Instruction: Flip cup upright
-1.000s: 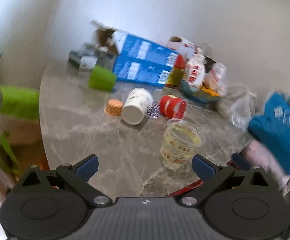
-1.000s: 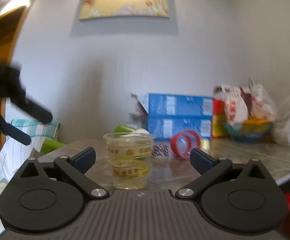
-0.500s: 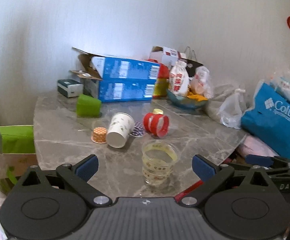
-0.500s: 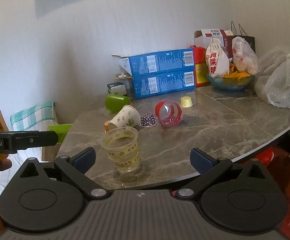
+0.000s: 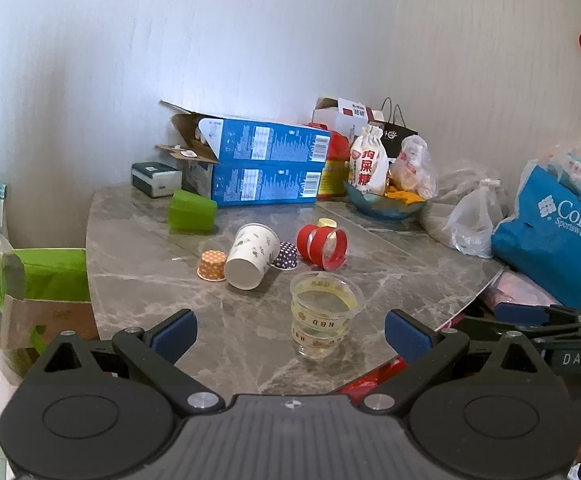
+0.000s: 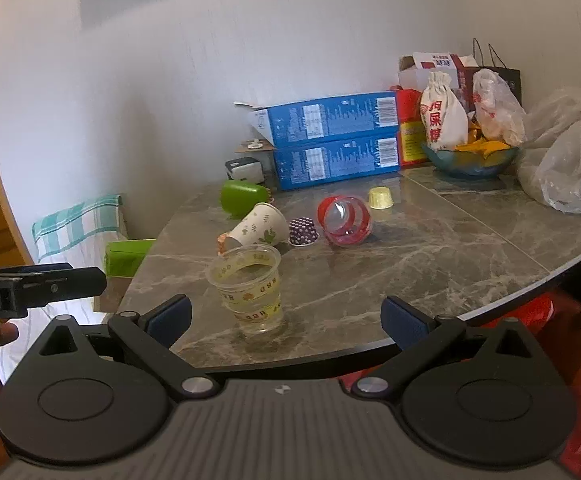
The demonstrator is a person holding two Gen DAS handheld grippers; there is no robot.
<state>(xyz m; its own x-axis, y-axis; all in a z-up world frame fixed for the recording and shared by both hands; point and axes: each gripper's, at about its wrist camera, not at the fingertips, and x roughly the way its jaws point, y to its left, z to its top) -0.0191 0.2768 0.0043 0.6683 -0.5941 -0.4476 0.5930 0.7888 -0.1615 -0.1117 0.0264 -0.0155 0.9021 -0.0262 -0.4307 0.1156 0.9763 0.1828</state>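
A clear plastic cup with yellow-red bands (image 5: 324, 322) (image 6: 250, 289) stands upright near the front edge of the marble table (image 5: 150, 256). Behind it a white paper cup with leaf print (image 5: 250, 256) (image 6: 258, 229), a red-banded clear cup (image 5: 323, 242) (image 6: 344, 221) and a green cup (image 5: 191, 211) (image 6: 242, 197) lie on their sides. My left gripper (image 5: 290, 332) is open and empty, held back from the table edge. My right gripper (image 6: 286, 316) is open and empty too, just before the clear cup.
Small baking cups sit among the cups: orange (image 5: 212, 266), purple dotted (image 6: 303, 231), yellow (image 6: 381, 198). Two blue boxes (image 5: 262, 168) are stacked at the back, with a bowl of snack bags (image 6: 470, 156). Plastic bags (image 6: 566, 168) and a blue Columbia bag (image 5: 558, 236) lie at the right.
Both grippers have drawn back and risen from the clear cup; the views now look down on the table from farther off. The cups have not moved.
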